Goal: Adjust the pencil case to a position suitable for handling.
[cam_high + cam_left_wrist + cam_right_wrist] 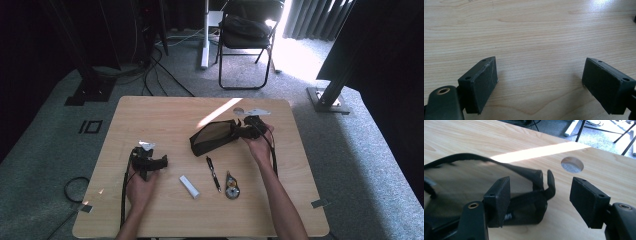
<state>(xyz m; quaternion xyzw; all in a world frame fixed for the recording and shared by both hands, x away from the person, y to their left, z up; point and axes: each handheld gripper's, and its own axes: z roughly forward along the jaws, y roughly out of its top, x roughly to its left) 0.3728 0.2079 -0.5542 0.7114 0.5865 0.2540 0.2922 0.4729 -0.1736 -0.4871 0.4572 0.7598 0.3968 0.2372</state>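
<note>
Over on the left, the left tongs [159, 162] rest low on the wooden worktop [150, 115], jaws spread wide apart with nothing but bare wood grain between them in the left gripper view, and the person's left hand [140, 186] grips them from behind. Just ahead of those tongs, toward the middle, lies a small white eraser-like block [189, 186], then a black pen [213, 173] lying flat, then a correction tape dispenser [232, 186], all near one another and well apart from either pair of tongs. Further on sits the black mesh pencil pouch [212, 136], its mouth gaping open. At its end come the right tongs [239, 131], jaws apart and straddling the pouch's end: in the right gripper view one jaw is against the pouch [529, 205] side, while the other stands off clear of the fabric with worktop showing between, and a short black pull tab [551, 183] sticks up in the gap. Beyond those tongs a round cable hole [572, 164] is cut in the worktop. The right hand [259, 145] holds them from behind.
</note>
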